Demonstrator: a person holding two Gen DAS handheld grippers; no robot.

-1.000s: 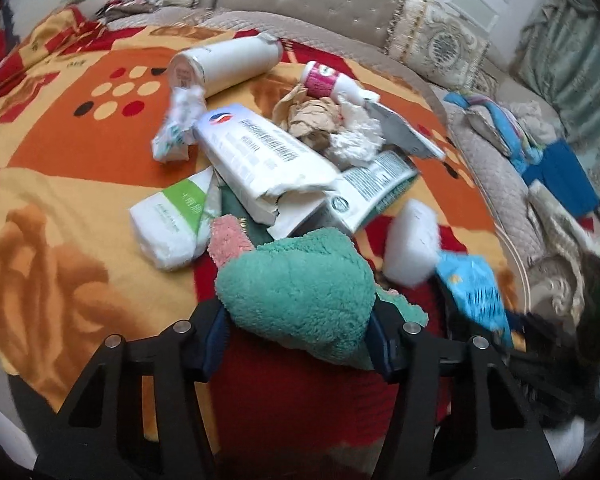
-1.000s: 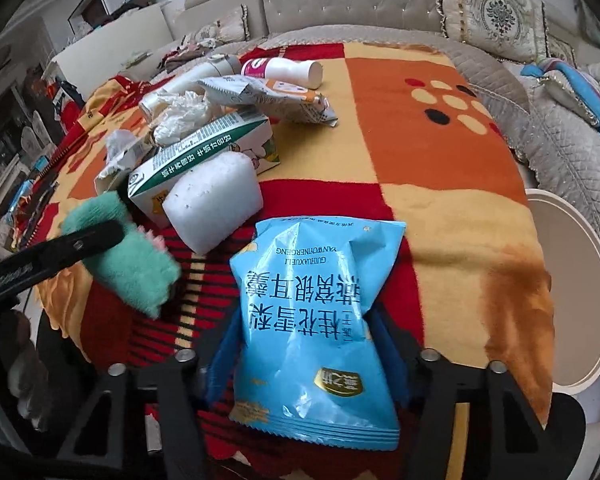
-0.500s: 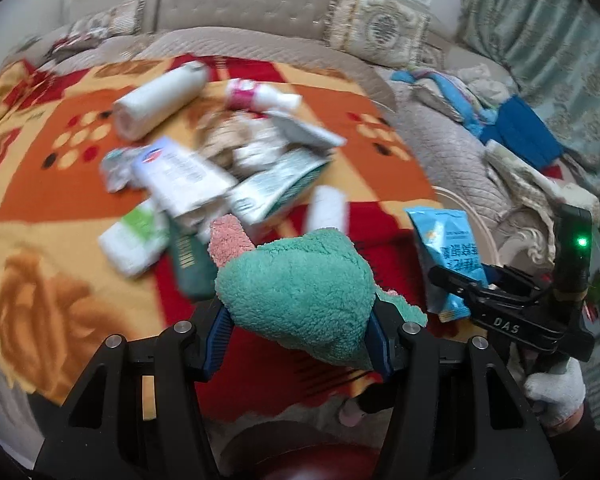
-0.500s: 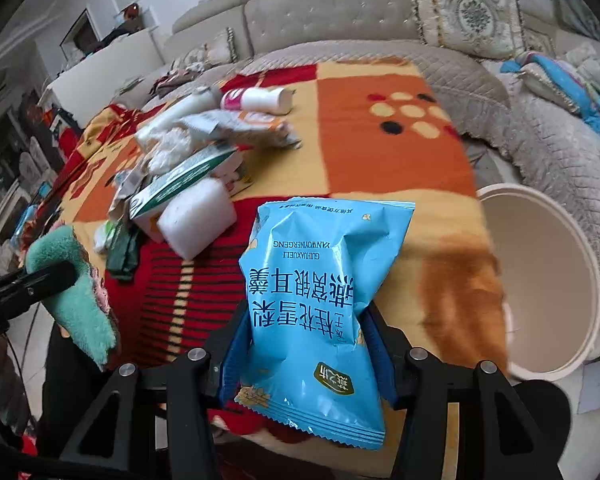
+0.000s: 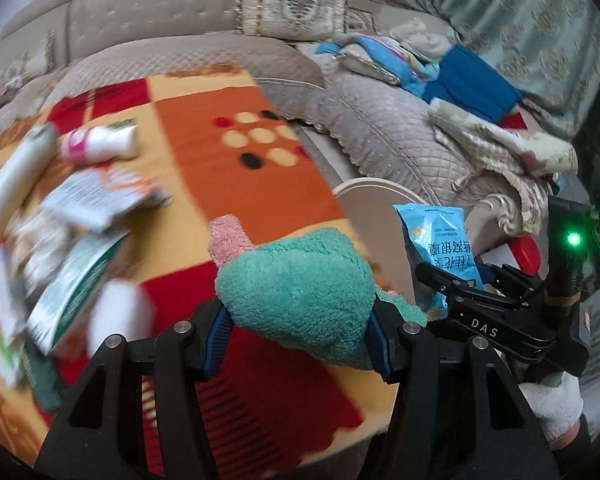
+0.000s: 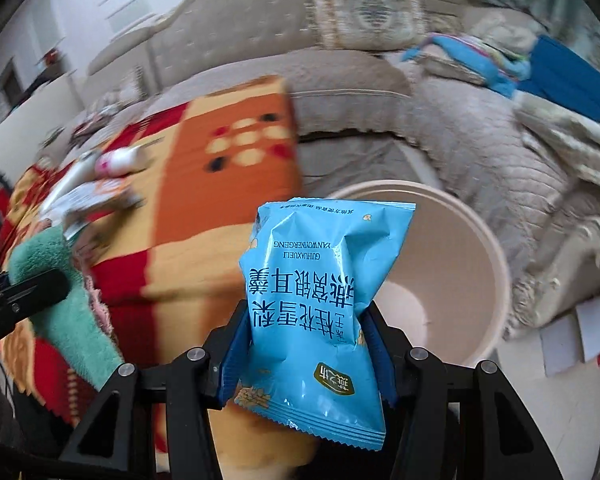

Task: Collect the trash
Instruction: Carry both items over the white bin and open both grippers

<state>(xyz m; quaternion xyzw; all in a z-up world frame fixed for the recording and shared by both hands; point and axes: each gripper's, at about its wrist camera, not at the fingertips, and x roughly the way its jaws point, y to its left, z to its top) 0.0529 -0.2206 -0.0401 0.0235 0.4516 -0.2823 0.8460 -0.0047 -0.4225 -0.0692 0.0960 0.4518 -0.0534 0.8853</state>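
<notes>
Both grippers have swung rightward off the pile of rubbish since a second ago, so the beige bin (image 6: 452, 240), then only a rim at the frame's right edge, now fills the middle of the right wrist view, beside the patchwork blanket (image 5: 204, 128). That puts the carried items near their drop point, a judgement from how the bin's mouth sits just beyond the packet. The litter heap (image 5: 68, 216) lies blurred at far left, not yet collected. The left gripper (image 5: 300, 336) is clamped on a green fluffy cloth (image 5: 296, 292) over the blanket's near edge. The right gripper (image 6: 304, 344) pinches the blue snack packet (image 6: 320, 292) upright, its top edge overlapping the bin's near rim in view.
</notes>
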